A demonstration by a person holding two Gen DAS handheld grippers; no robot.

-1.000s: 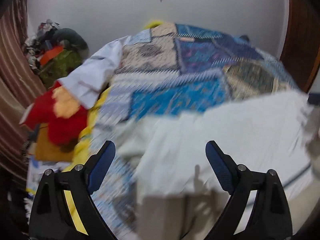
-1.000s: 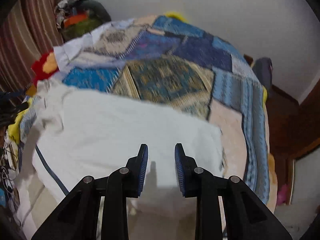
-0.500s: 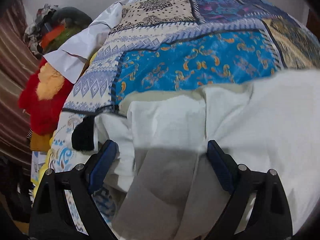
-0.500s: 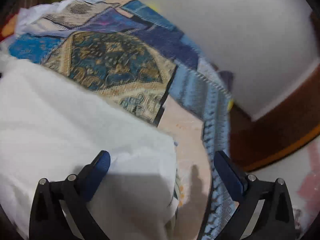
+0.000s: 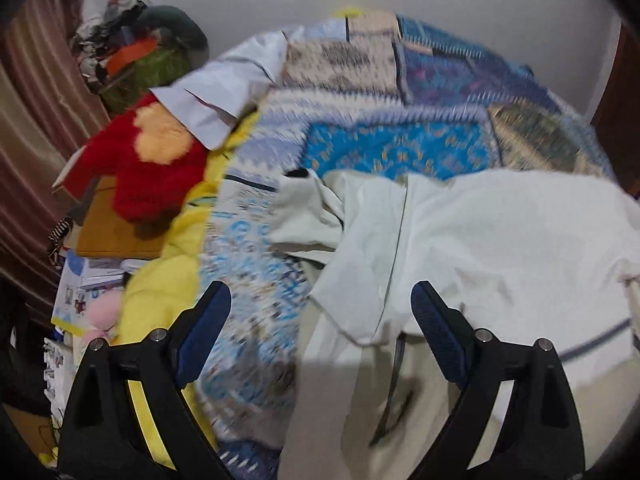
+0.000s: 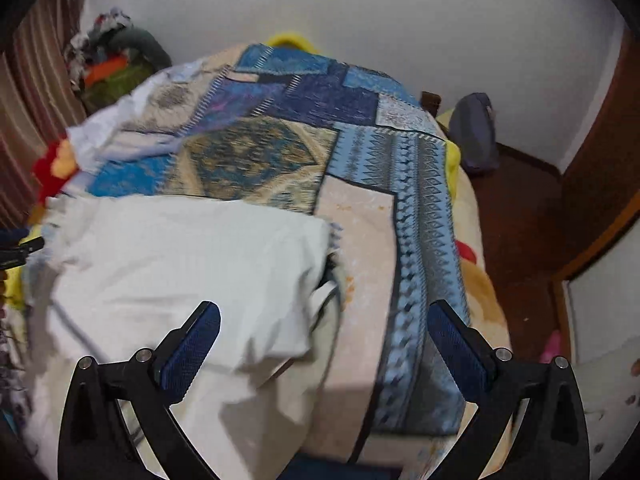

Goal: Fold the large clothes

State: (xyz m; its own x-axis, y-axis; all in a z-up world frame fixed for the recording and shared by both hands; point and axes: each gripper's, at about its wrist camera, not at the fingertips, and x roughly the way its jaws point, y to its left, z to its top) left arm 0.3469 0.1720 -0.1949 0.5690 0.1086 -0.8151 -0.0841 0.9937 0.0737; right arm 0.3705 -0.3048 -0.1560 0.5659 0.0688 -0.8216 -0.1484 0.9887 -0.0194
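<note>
- White garment (image 5: 500, 232) lies crumpled on the near part of the patchwork quilt (image 5: 396, 148); its lower part hangs over the bed's near edge.
- Left gripper (image 5: 320, 332) stands wide, holding nothing, above the garment's left edge.
- Right gripper (image 6: 324, 344) stands wide, empty, above the garment's (image 6: 180, 256) right edge.
- Red plush (image 5: 140, 176) sits left of the quilt.
</note>
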